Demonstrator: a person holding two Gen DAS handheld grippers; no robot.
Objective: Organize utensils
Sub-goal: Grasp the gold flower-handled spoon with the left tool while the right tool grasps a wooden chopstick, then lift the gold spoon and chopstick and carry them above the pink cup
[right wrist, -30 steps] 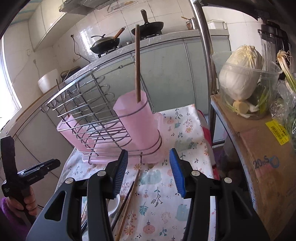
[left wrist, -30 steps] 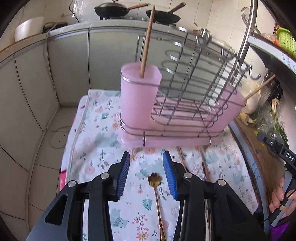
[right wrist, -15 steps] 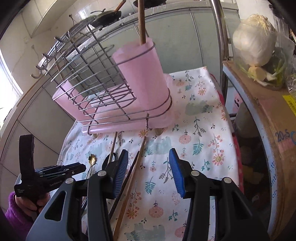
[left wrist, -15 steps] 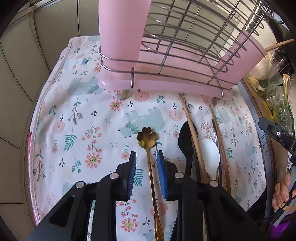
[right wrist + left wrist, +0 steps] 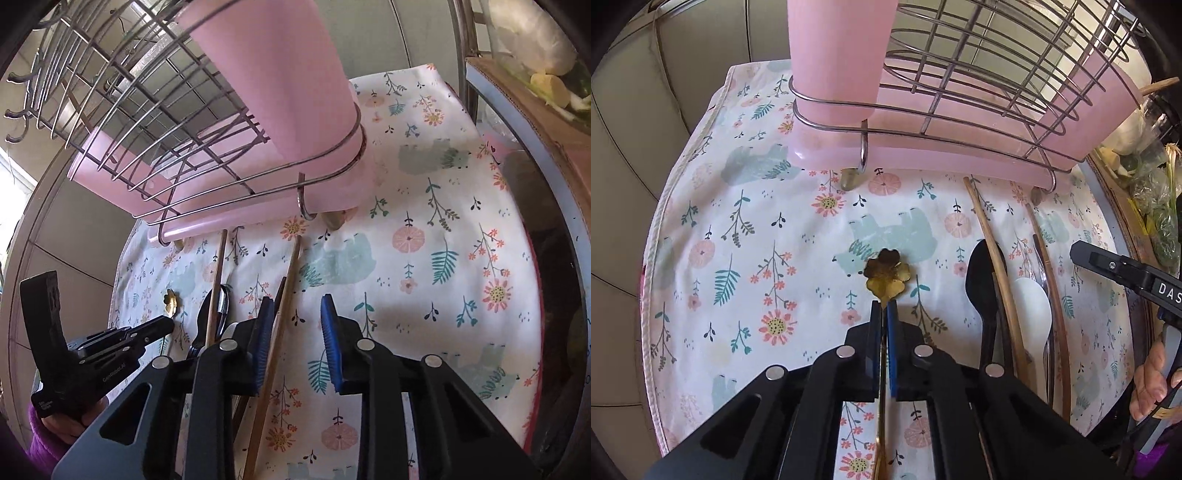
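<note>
Gold spoon (image 5: 886,277): lies flat on the floral cloth (image 5: 746,236), flower-shaped bowl pointing toward the dish rack (image 5: 979,110), handle running back under the left gripper; long axis roughly square to the rack's front edge
Left gripper (image 5: 885,308): clenched on the gold spoon's neck just behind the bowl, blue pads pressed to either side of the thin handle
Right gripper (image 5: 297,325): jaws closing, not yet on anything; a light wooden chopstick (image 5: 284,299) lies between them close to the left pad, with cloth showing beside the other pad
Chopstick axis: tip toward the rack's base, the rest running back under the gripper, nearly parallel to the spoon
Other utensils: black spoon (image 5: 982,284), white spoon (image 5: 1032,310) and more chopsticks (image 5: 988,236) lie bunched together, all lengthwise toward the rack
Pink cup (image 5: 838,55): stands upright in the rack's wire ring, at the end of the rack beyond the gold spoon
Open room: bare cloth on the spoon's far side from the bunch, out to the cloth's hemmed edge; a strip of cloth also free between the spoon's bowl and the rack's foot (image 5: 849,179)
Edges: cabinet fronts (image 5: 665,92) drop away past the cloth's edge
</note>
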